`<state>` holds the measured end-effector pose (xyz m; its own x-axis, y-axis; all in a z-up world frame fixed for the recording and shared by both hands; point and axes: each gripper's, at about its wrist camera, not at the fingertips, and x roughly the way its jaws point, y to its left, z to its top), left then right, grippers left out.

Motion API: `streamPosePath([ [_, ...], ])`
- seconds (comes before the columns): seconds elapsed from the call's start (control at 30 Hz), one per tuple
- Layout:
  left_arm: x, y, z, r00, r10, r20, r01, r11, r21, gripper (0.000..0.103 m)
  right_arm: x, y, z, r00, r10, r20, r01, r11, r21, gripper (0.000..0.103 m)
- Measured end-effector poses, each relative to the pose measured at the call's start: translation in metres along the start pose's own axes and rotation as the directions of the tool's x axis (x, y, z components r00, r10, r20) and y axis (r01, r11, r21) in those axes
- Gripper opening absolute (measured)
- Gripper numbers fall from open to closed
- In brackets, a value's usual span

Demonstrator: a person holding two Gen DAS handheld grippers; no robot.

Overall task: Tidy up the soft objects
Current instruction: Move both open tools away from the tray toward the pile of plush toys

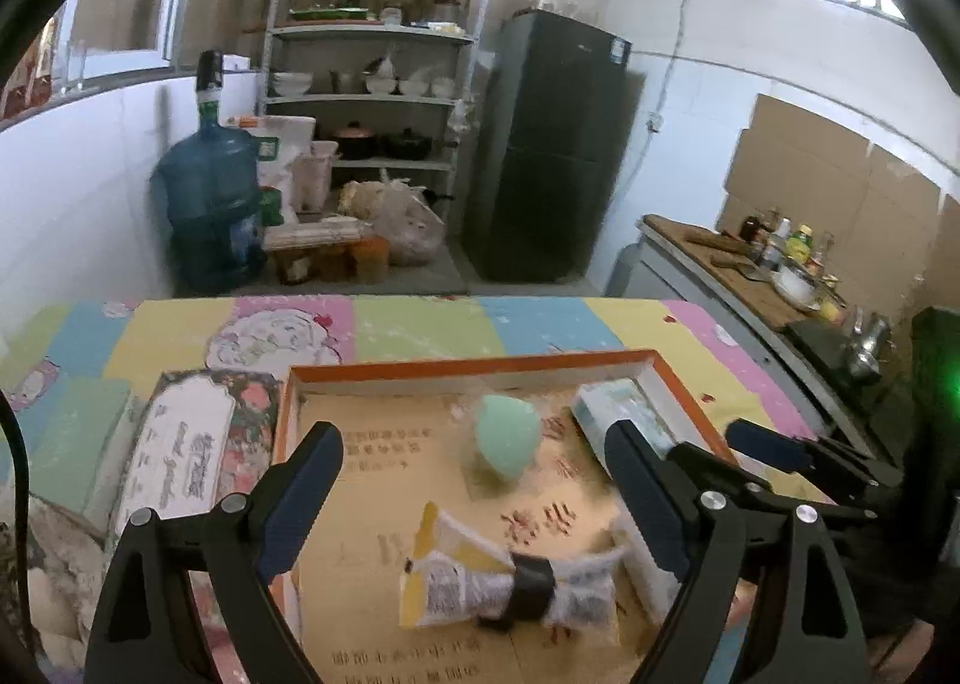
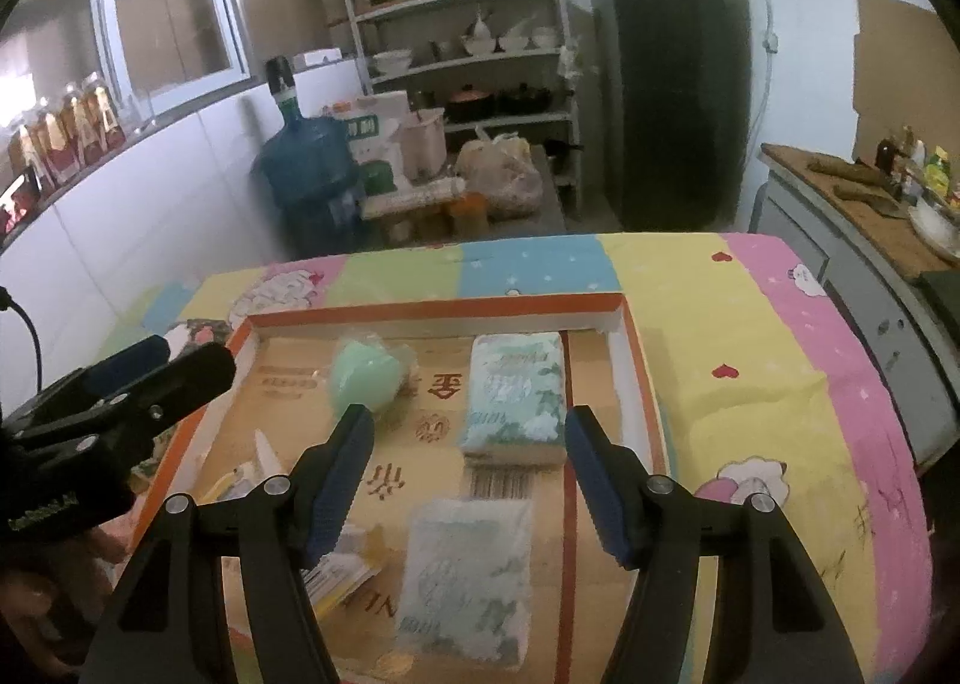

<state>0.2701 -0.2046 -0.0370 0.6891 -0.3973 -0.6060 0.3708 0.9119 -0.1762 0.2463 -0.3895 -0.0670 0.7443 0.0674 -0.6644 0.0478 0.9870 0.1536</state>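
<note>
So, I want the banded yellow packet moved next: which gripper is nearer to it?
Left. The left gripper hangs open right over the banded yellow packet in the tray. The right gripper is open over the tissue packs, off to the packet's right.

Left gripper (image 1: 474, 480) open above tray (image 1: 468, 369) holding green sponge (image 1: 503, 435), clipped packet (image 1: 480, 576).

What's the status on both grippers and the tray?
Left gripper and right gripper open, empty. Tissue packs, green sponge, rolled bag lying in tray. Nothing blocking.
</note>
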Motion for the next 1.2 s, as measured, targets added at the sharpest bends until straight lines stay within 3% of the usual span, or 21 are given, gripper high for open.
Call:
streamPosePath([
  [0.13, -0.013, 0.002, -0.005, 1.0, -0.02, 0.001, 0.02, 1.0, -0.002, 0.089, -0.011, 0.006, -0.01, 0.999, -0.021, 0.04, 0.021, 1.0, 0.001, 0.068],
  [0.47, -0.056, 0.004, -0.018, 0.994, -0.016, 0.111, 0.013, 1.0, 0.026, 0.087, -0.048, 0.024, -0.033, 0.992, -0.03, 0.124, 0.028, 0.999, 0.016, 0.068],
  [0.63, -0.074, 0.01, -0.028, 0.989, 0.027, 0.146, -0.034, 0.999, 0.042, 0.084, -0.067, 0.043, -0.047, 0.985, -0.008, 0.172, 0.004, 1.0, 0.021, 0.068],
  [0.87, -0.108, 0.025, -0.041, 0.972, 0.088, 0.216, -0.102, 0.993, 0.056, 0.084, -0.095, 0.084, -0.077, 0.964, -0.043, 0.262, 0.043, 0.999, 0.006, 0.068],
  [1.2, -0.153, 0.048, -0.065, 0.948, 0.155, 0.278, -0.182, 0.98, 0.075, 0.084, -0.117, 0.126, -0.105, 0.943, 0.047, 0.329, -0.059, 0.998, 0.027, 0.069],
])
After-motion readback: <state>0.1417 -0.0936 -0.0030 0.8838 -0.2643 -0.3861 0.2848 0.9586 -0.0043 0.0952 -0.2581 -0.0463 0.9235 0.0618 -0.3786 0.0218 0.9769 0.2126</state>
